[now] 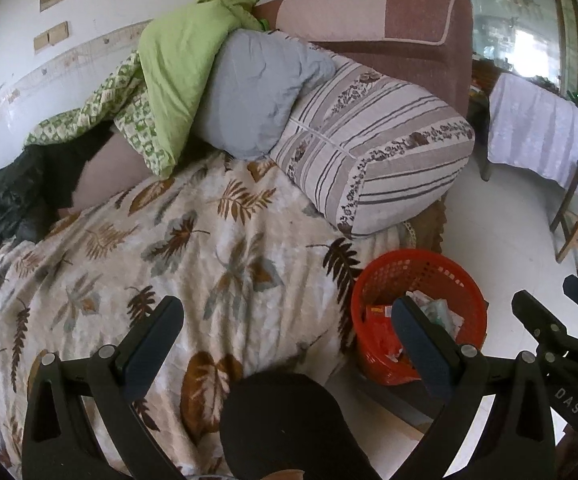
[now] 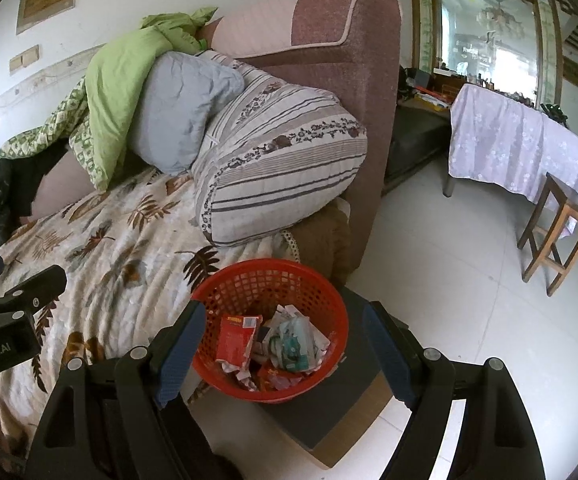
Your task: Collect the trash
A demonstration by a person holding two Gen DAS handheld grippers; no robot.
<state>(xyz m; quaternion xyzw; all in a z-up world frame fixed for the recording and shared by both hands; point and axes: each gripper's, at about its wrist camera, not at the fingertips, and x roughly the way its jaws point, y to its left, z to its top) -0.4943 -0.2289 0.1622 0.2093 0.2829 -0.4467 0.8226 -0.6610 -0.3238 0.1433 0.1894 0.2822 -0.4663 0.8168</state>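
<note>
A red mesh basket (image 2: 265, 276) stands on a low dark stool beside the bed and holds trash: a red carton (image 2: 235, 338), crumpled paper and a pale green wrapper (image 2: 295, 338). The basket also shows in the left wrist view (image 1: 421, 268). My right gripper (image 2: 283, 346) is open and empty, its jaws spread just above the basket. My left gripper (image 1: 287, 320) is open and empty over the leaf-print blanket (image 1: 149, 248), left of the basket. The right gripper's body shows at the right edge of the left wrist view (image 1: 561, 320).
Striped pillow (image 2: 273, 168), grey pillow (image 2: 185, 112) and green bedding (image 2: 121, 92) pile against the pink headboard (image 2: 341, 52). A black bag (image 1: 5, 204) lies at the bed's far left. A cloth-covered table (image 2: 517, 140) and wooden stool (image 2: 557, 232) stand on the tiled floor at right.
</note>
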